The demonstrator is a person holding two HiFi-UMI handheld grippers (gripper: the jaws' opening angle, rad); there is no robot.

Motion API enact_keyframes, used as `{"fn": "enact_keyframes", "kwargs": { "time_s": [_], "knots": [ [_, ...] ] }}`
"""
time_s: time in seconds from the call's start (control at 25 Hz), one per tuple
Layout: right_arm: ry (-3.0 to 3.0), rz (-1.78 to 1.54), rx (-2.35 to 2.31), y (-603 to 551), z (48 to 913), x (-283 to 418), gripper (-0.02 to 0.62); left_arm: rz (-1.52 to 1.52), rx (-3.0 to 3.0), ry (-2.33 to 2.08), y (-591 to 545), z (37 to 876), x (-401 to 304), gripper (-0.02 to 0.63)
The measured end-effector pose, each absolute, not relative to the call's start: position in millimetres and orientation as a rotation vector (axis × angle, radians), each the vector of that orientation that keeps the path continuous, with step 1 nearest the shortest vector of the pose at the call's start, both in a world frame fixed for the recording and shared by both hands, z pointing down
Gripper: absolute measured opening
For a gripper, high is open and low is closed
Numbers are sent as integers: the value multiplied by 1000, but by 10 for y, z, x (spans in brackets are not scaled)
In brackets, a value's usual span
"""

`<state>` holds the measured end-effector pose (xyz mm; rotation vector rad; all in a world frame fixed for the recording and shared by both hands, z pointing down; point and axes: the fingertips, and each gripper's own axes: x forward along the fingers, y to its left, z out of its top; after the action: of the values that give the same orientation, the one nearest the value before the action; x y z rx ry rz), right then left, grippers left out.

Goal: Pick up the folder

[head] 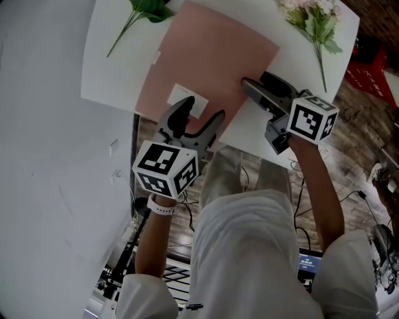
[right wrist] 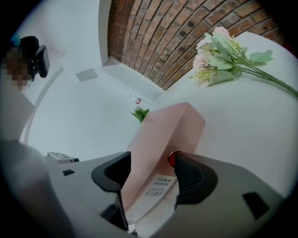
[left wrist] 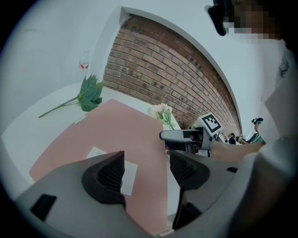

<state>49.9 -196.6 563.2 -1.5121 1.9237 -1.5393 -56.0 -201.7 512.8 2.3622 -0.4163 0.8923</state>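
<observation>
Your left gripper [head: 201,112] is wide open w/ no grip on anything. It hangs over the near edge of the pink folder [head: 206,56], and the folder's white label [head: 181,93] lies right under and just ahead of its tips. The folder lies flat on the white table [head: 112,68] and stretches away in front of both grippers. Your right gripper [head: 257,81] is at the folder's right edge, off to the right of the left one. Its jaws stand apart too, and in the right gripper view the folder's edge fills the gap between them but isn't clamped; can't tell if a pad touches it. Ahead-right of the right gripper lies a bunch of pale pink flowers [head: 315,19]. Far ahead-left of the left gripper lies a green leafy stem [head: 140,12].
</observation>
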Motion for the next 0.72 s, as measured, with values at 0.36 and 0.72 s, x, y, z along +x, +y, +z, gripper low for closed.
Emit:
{"fn": "enact_keyframes", "kwargs": {
  "time_s": [0.36, 0.72],
  "knots": [
    [1788, -1555, -1532, -2048, 5696, 605, 258, 911, 2377, -431, -2160, 5143, -590, 298],
    [1765, -1594, -1631, -2016, 5767, 638, 190, 909, 2398, -467, -2311, 5156, -613, 298]
  ]
}}
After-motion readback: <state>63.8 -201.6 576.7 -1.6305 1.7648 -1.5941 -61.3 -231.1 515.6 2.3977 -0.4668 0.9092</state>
